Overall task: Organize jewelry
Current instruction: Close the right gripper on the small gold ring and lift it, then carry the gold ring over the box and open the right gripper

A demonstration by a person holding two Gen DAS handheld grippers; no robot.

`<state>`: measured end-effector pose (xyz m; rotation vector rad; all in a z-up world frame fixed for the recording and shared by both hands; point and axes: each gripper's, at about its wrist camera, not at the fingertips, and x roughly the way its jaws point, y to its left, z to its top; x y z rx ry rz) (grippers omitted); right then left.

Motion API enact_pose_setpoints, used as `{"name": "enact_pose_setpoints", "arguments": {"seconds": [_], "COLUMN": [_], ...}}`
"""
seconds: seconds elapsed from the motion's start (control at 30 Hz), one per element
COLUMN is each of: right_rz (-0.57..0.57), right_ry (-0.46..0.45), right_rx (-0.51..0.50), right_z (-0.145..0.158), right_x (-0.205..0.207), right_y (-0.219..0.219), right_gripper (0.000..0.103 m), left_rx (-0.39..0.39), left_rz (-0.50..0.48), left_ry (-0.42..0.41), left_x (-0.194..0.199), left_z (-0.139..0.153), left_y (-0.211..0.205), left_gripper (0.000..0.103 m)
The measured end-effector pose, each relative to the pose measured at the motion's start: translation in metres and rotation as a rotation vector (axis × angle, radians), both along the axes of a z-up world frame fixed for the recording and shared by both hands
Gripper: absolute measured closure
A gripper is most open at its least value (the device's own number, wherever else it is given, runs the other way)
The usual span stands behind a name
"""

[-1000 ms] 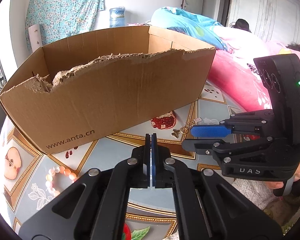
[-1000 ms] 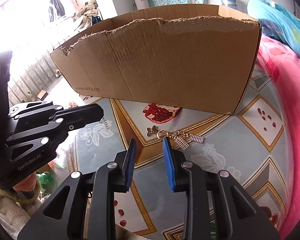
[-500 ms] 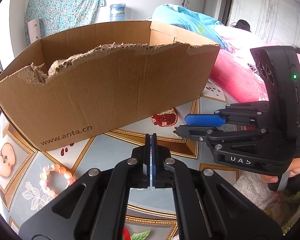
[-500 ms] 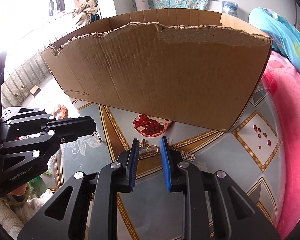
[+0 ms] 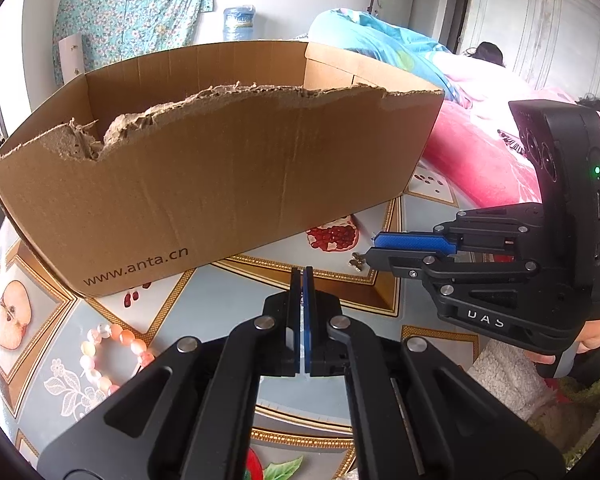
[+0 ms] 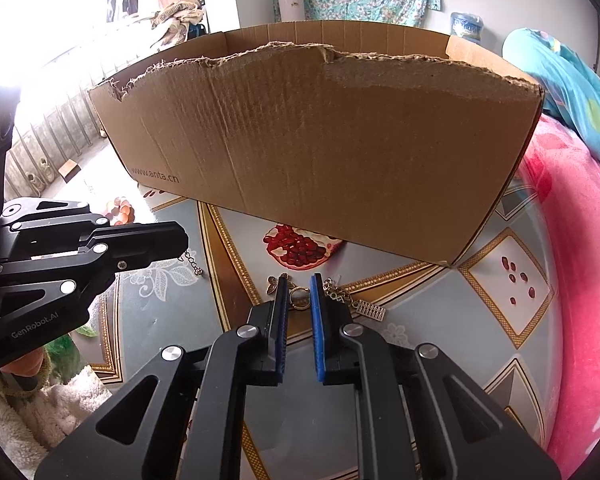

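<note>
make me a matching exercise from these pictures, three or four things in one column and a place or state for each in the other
1. left claw
2. right claw
3. pink beaded bracelet
4. torn brown cardboard box

a. open, around a gold charm keychain
b. shut, empty
c. behind the pomegranate print
d. on the patterned tablecloth, left of the shut claw

Pairs: 1-b, 2-a, 3-d, 4-c

Our left tongs [image 5: 302,276] sit at the lower middle of the frame, blue pads pressed together with nothing between them. Above them a torn box [image 5: 220,184] fills the centre, resting on the patterned worktop [image 5: 220,312]. At lower left lies a bead bracelet [image 5: 108,356]. From the right edge our right tongs [image 5: 370,249] reach in, tips just over a small gold charm [image 5: 356,262] near the box.
</note>
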<state>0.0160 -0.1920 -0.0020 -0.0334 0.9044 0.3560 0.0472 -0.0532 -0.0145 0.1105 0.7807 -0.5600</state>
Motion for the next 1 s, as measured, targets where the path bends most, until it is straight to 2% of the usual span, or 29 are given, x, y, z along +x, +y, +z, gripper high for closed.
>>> {"name": "enact_pose_setpoints", "arguments": {"seconds": [0.33,0.57,0.73,0.87,1.0], "right_rz": [-0.018,0.010,0.046,0.066,0.060], "right_ry": [-0.031,-0.144,-0.234,-0.194,-0.062], "right_rx": [0.097,0.197,0.243,0.277,0.288], "right_z": [0.023,0.079,0.123,0.139,0.135], "right_x": [-0.016,-0.022,-0.001,0.040,0.092], "right_y": [-0.011,-0.014,-0.022,-0.035,-0.042], "right_gripper": [0.092,0.092,0.092,0.092,0.092], "left_rx": [-0.026,-0.124,-0.198,-0.210,-0.134], "left_rz": [0.007,-0.027,-0.020,0.035,0.086], "left_ry": [-0.039,-0.081,-0.129,-0.111,0.024], "left_x": [-0.014,-0.021,0.003,0.045,0.102], "left_z": [0.022,0.073,0.117,0.138,0.130], "left_y": [0.005,0.010,0.018,0.016,0.001], "left_gripper": [0.103,0.103,0.103,0.103,0.103]}}
